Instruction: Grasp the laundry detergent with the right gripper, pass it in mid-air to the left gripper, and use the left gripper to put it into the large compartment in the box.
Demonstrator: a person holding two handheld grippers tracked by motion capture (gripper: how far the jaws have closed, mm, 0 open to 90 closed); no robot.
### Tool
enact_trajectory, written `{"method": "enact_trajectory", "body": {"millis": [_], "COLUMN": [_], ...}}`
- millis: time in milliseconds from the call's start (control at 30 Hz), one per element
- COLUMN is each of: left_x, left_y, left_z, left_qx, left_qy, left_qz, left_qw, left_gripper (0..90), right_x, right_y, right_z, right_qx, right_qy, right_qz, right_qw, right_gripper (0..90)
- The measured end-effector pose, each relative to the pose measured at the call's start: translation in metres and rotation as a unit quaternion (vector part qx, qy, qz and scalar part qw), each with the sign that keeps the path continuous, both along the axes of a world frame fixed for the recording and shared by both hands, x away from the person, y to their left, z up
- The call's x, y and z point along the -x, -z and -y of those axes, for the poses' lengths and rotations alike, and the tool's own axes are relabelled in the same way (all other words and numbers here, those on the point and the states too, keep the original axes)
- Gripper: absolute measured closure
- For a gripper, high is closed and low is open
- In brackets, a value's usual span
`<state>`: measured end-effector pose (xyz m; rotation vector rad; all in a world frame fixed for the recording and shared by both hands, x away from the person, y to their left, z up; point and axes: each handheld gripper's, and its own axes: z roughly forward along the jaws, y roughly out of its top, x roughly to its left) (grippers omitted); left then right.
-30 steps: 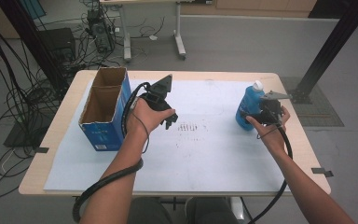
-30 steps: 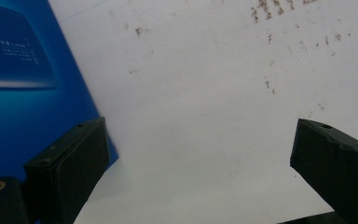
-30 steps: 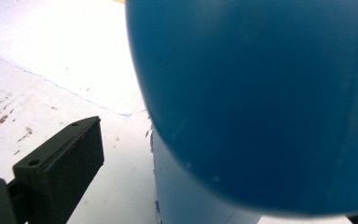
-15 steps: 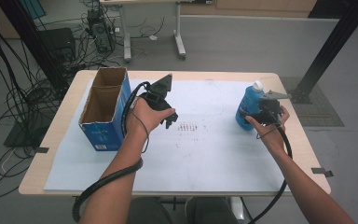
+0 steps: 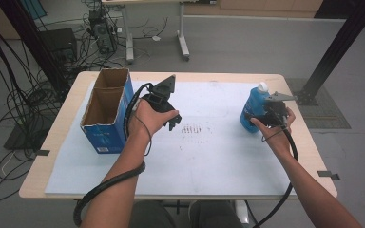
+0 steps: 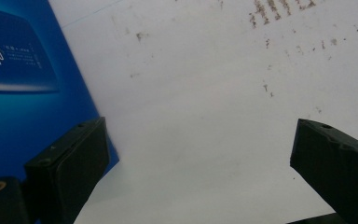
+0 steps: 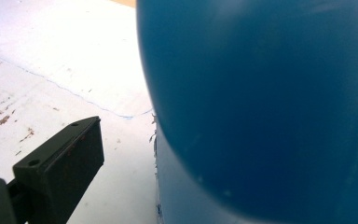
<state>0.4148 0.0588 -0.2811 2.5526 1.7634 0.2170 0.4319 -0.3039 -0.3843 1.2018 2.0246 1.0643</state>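
Note:
A blue bottle (image 5: 252,100) with a white cap stands upright at the right of the white mat (image 5: 209,156). My right gripper (image 5: 255,118) is right beside it at its near right side. In the right gripper view the bottle (image 7: 261,102) looms very close, and one finger (image 7: 60,168) stands well off its left side; the other jaw is hidden behind the bottle. My left gripper (image 5: 174,121) hovers over the mat just right of an open blue cardboard box (image 5: 105,114). Its jaws are wide open with nothing between them (image 6: 200,140), and the box wall (image 6: 23,93) is by its left jaw.
The mat carries a patch of brown specks (image 5: 195,129) at its middle. Beyond the table's (image 5: 171,76) far edge are a desk's legs (image 5: 183,42), cables and a black post (image 5: 337,47) on the floor.

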Motion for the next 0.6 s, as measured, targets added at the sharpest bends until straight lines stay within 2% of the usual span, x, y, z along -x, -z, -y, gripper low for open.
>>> {"method": "enact_trajectory", "body": {"millis": [600], "left_x": [0.0028], "left_y": [-0.0015], "left_z": [0.0002], "left_qx": [0.005], "left_qy": [0.000], "left_qz": [0.003], "left_qw": [1.0000], "left_gripper": [5.1], "right_x": [-0.0002], "right_y": [0.0004], "right_z": [-0.0001], "right_qx": [-0.001], "right_qy": [0.001], "right_qz": [0.000], "right_qw": [1.0000], "right_gripper": [1.8]}}
